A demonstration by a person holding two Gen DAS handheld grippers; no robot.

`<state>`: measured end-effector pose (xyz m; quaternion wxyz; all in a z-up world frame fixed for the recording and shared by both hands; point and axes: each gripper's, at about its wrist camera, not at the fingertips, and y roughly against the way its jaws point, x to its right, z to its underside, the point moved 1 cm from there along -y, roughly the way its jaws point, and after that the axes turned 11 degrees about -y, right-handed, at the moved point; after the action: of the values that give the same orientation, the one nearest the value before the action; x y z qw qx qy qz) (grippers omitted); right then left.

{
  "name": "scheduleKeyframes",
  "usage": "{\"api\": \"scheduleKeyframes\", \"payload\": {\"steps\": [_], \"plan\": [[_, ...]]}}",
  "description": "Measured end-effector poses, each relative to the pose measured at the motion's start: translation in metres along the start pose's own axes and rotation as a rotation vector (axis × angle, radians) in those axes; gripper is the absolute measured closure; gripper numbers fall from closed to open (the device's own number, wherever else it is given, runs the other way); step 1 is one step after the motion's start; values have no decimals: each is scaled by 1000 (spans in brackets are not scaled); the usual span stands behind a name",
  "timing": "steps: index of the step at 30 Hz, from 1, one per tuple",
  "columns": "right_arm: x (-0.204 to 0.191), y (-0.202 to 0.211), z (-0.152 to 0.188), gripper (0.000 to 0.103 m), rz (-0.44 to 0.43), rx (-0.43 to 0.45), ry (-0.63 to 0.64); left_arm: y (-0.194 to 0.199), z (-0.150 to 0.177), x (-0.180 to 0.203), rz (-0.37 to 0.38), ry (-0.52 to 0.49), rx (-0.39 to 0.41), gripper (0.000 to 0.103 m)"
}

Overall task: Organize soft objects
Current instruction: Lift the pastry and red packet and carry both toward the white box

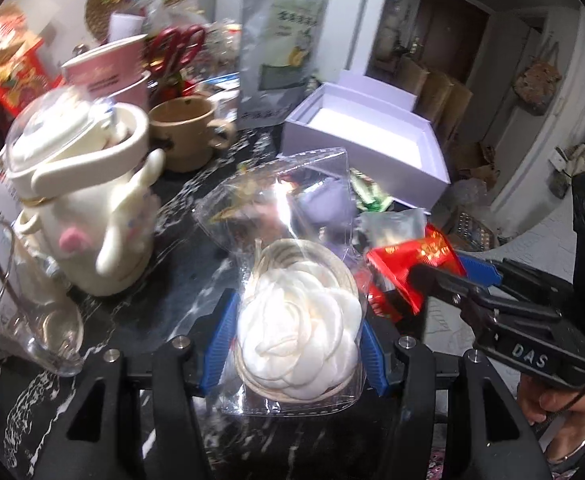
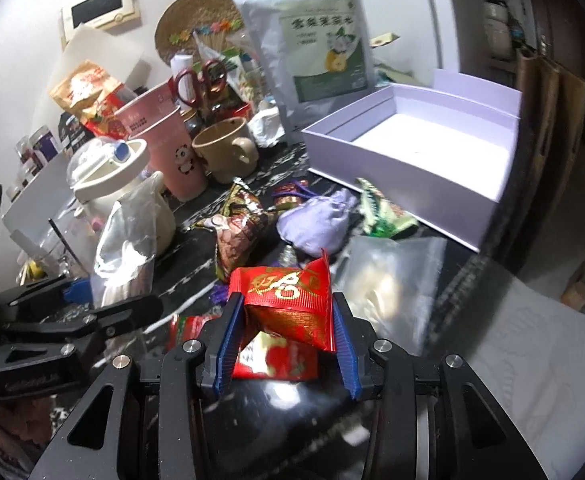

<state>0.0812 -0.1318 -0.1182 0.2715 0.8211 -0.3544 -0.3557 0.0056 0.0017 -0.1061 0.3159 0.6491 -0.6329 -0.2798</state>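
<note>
The left hand-held gripper squeezes a clear bag with a white cloth flower inside, above the dark bench. The right hand-held gripper pinches a red packet with gold writing. More soft things lie on the bench: a purple pouch and a green wrapper, near the open white box.

The open lavender cardboard box stands at the far right of the dark marbled tabletop. Before it lie a lilac drawstring pouch and, to its left, a patterned foil packet. Behind them, a tan ceramic mug stands right of a pink paper cup, perhaps touching. A silver stand-up pouch rises behind the box.
</note>
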Motion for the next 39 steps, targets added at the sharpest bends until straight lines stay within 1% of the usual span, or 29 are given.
{"api": "scheduleKeyframes", "payload": {"steps": [5,13,16,19,25,29,30,33,39], "plan": [[18,26,10,61,33,25,-42,2,-9,17,39,-26,23,48],[40,72,17,61,84,93,-73,8,-31,51,81,-108,73,48],[44,91,14,61,101,133,-63,11,-43,62,96,-136,102,48],[45,105,8,61,118,168,-45,20,-58,72,101,-161,149,48],[51,127,-16,61,147,235,-23,32,-94,79,80,-200,243,48],[54,137,-36,61,147,288,1,34,-118,81,65,-209,294,48],[55,139,-43,61,153,311,0,34,-122,82,62,-208,299,48],[59,139,-58,61,156,343,-2,28,-137,81,61,-210,311,48],[70,134,-91,61,163,374,10,14,-173,79,49,-226,332,48]]}}
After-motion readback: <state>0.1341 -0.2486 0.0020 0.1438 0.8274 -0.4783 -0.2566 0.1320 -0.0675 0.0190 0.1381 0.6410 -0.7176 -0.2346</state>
